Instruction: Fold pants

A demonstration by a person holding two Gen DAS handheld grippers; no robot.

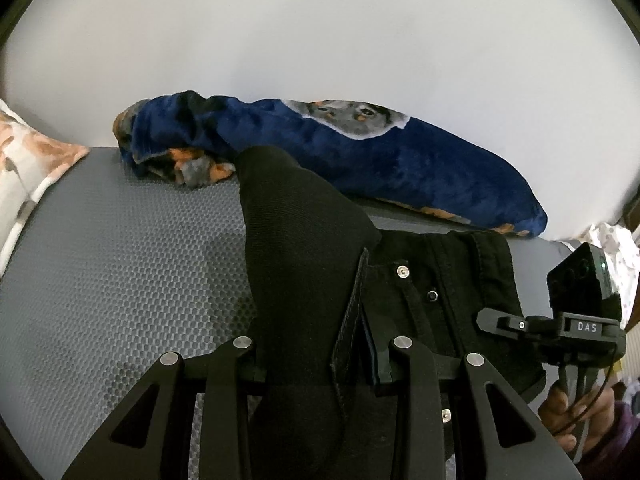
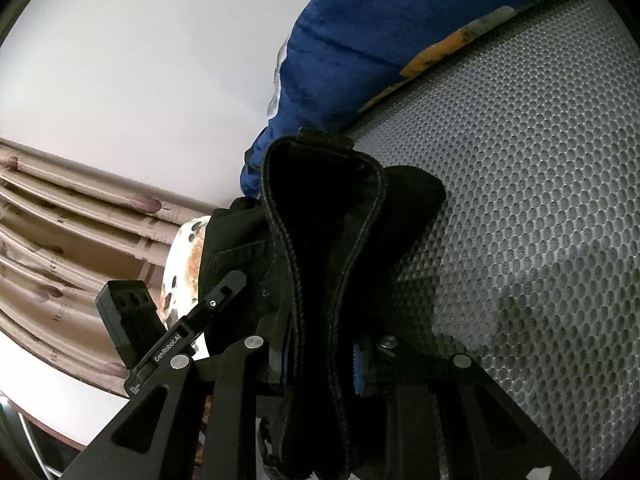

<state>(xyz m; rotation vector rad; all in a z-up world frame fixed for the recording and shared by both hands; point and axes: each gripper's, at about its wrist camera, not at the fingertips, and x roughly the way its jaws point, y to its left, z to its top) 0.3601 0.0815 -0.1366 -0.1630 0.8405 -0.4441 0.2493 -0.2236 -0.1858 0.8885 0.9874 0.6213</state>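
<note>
Both tools are clamped on the black pants [image 1: 304, 264]. The left tool [image 1: 322, 364] grips a thick bunch of fabric that rises ahead of it, with the waistband, rivet and button lying flat just to its right on the grey mesh mattress [image 1: 120, 264]. The right tool [image 2: 324, 360] holds a doubled, stitched hem edge that stands up straight before it, lifted off the mattress.

The step looks like carrying one end over onto the other. To do it well, I'd keep both grips level and the cloth taut between them, lay the edge down aligned with the waistband, and steer clear of the blue fleece blanket [image 1: 360, 152] ahead.
</note>
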